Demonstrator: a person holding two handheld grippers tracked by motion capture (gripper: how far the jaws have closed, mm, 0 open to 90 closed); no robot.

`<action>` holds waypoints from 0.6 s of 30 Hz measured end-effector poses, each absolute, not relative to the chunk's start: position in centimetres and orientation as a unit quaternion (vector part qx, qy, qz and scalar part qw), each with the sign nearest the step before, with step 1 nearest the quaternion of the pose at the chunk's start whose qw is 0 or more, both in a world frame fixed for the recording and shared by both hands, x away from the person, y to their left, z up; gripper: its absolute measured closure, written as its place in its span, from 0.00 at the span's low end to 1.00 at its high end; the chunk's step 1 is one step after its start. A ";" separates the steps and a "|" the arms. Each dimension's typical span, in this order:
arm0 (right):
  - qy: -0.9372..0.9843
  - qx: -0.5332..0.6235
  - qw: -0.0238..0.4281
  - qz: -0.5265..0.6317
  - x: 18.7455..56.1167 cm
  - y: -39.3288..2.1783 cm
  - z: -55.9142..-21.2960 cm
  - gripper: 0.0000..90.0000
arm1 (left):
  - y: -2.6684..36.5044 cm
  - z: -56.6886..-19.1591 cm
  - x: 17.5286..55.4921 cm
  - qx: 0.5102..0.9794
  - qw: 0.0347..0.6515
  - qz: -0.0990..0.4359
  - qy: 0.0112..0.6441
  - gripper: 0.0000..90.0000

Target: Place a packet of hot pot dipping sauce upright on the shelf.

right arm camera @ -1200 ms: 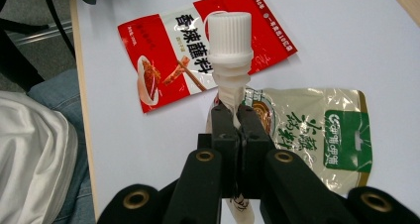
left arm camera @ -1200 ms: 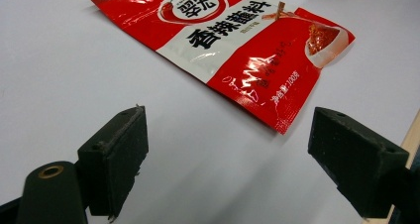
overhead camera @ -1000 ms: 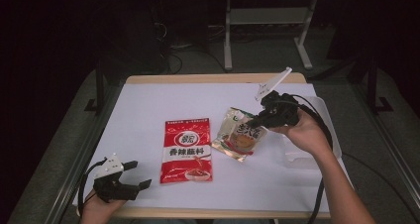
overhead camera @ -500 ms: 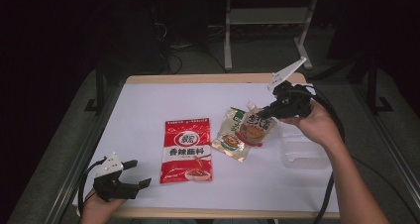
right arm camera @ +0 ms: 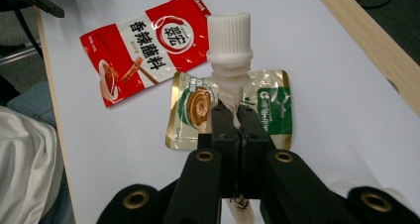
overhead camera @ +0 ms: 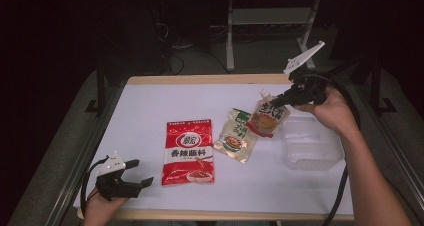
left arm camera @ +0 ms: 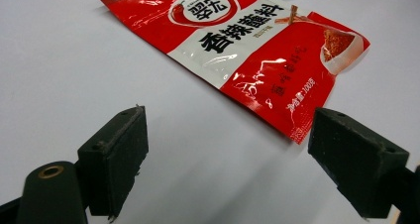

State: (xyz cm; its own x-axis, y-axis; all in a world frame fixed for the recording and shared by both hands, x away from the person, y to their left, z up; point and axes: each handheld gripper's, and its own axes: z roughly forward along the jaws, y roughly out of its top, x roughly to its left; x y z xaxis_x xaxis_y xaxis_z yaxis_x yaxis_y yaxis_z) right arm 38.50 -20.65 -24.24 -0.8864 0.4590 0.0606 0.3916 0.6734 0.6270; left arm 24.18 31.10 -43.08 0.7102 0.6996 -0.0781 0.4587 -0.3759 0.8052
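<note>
White table (overhead camera: 150,106), pale wooden rim along far and near edges. Red packet (overhead camera: 188,151) flat near the middle, slightly toward the near edge. Green-and-gold packet (overhead camera: 236,137) flat just right of it, apart. Clear tub (overhead camera: 308,146) toward the right edge. Left gripper (overhead camera: 139,173) rests at the near left corner.

Bystanders on the white table (overhead camera: 150,111)

A red sachet (overhead camera: 189,151) lies flat just ahead of the left tool's open tips. A green-and-gold pouch (overhead camera: 237,136) rests below the right tool; a clear tub (overhead camera: 310,148) sits near it, toward the holder's side.
</note>
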 end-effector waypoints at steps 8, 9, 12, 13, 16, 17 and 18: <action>0.909 0.245 0.058 0.333 39.2 -22.3 -23.7 0.98 | 31.2 -43.1 24.3 0.815 0.434 0.140 0.358 0.17; 0.908 0.249 0.061 0.333 39.4 -22.7 -23.5 0.98 | 31.2 -43.1 24.3 0.814 0.434 0.140 0.358 0.17; 0.907 0.254 0.061 0.331 39.6 -23.1 -23.3 0.98 | 31.2 -43.1 24.3 0.813 0.434 0.139 0.361 0.17; 0.906 0.256 0.065 0.330 39.8 -23.5 -23.1 0.98 | 31.3 -43.1 24.4 0.813 0.435 0.141 0.361 0.17; 0.906 0.259 0.067 0.328 40.1 -23.9 -22.9 0.98 | 31.3 -43.1 24.4 0.812 0.436 0.142 0.362 0.17; 0.906 0.259 0.069 0.328 40.2 -24.1 -22.8 0.98 | 31.4 -43.1 24.5 0.812 0.435 0.140 0.364 0.17; 0.905 0.261 0.070 0.328 40.5 -24.3 -22.7 0.98 | 31.4 -43.2 24.5 0.812 0.434 0.140 0.363 0.17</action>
